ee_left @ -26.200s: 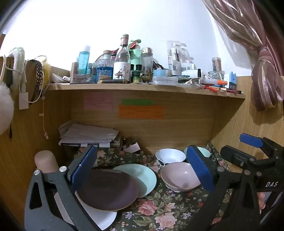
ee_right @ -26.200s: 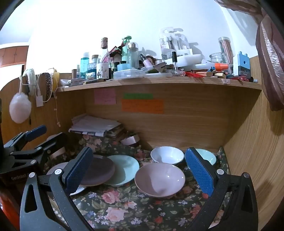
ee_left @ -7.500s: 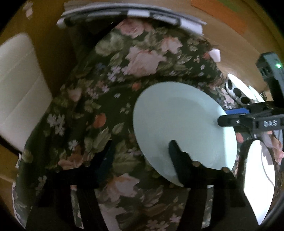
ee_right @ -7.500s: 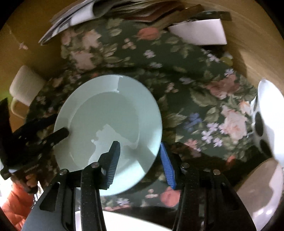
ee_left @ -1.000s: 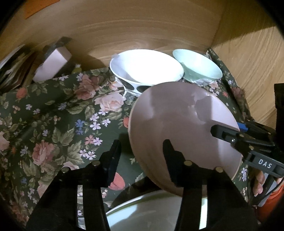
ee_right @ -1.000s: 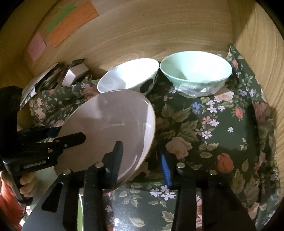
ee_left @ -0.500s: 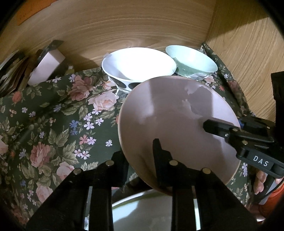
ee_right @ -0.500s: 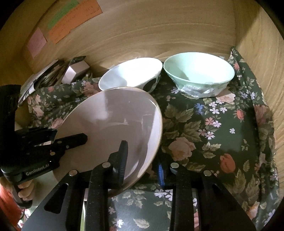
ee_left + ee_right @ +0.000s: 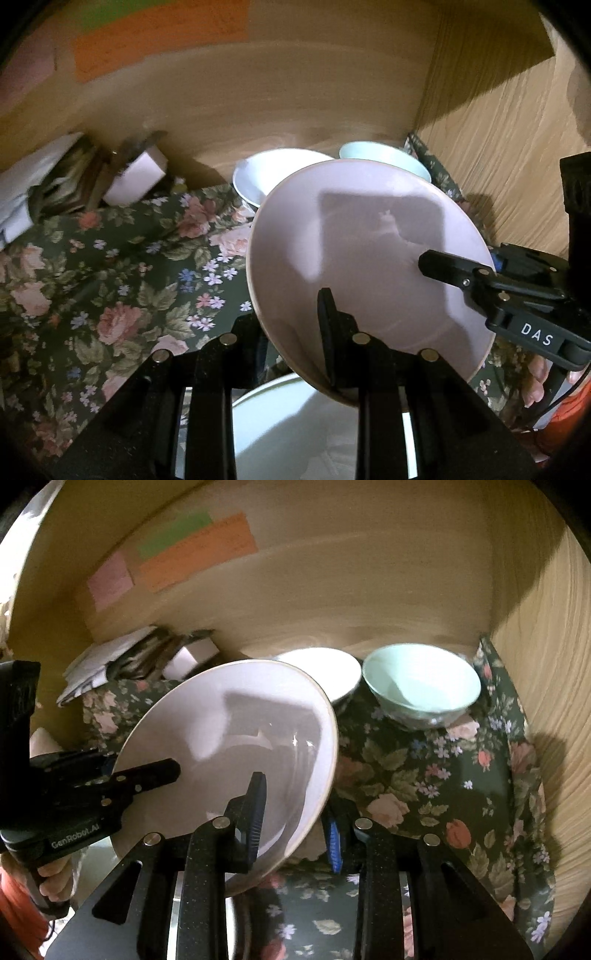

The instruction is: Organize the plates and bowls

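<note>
A wide pink bowl (image 9: 362,236) hangs tilted above the floral cloth, held from both sides. My left gripper (image 9: 291,332) is shut on its near left rim, with one finger inside the bowl and the other hidden beneath it. My right gripper (image 9: 295,819) is shut on the opposite rim of the pink bowl (image 9: 236,731), blue pads pressing on the wall. Each gripper shows in the other view: the right gripper (image 9: 443,264) and the left gripper (image 9: 147,771). Behind the pink bowl stand a white bowl (image 9: 332,668) and a mint bowl (image 9: 421,686).
A pale plate (image 9: 295,424) lies right under the lifted bowl. The floral cloth (image 9: 443,794) covers the shelf floor. A wooden back wall (image 9: 332,590) and side wall (image 9: 546,664) close in. Stacked papers (image 9: 44,177) and a small white box (image 9: 136,177) sit at back left.
Both grippers have closed on the pink bowl's rim. The bowl has risen off the cloth, and now covers part of the white and mint bowls behind it.
</note>
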The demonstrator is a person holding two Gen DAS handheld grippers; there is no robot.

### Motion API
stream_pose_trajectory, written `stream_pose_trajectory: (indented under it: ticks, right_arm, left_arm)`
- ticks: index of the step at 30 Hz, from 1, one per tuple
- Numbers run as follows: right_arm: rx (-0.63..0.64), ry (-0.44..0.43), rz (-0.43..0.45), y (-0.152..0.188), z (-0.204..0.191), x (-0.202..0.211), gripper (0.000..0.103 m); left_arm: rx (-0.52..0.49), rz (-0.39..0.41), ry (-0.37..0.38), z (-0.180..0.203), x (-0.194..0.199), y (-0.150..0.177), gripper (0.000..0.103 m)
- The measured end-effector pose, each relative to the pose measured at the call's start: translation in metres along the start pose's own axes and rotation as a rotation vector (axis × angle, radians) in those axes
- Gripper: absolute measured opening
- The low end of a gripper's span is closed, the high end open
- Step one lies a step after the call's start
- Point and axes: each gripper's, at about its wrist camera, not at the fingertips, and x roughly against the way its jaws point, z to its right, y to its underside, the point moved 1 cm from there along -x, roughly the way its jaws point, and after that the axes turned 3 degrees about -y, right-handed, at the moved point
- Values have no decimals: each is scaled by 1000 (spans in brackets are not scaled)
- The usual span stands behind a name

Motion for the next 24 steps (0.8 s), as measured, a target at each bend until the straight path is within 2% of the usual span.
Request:
stream_pose_trajectory:
  ticks: [12, 24]
  right_arm:
    - [80, -63, 21, 2, -49, 10, 26]
    - [169, -150, 5, 14, -106, 2, 26]
  left_arm:
    - [57, 70, -61, -29, 50, 26, 25]
    - [136, 108, -153, -64, 95, 71, 25]
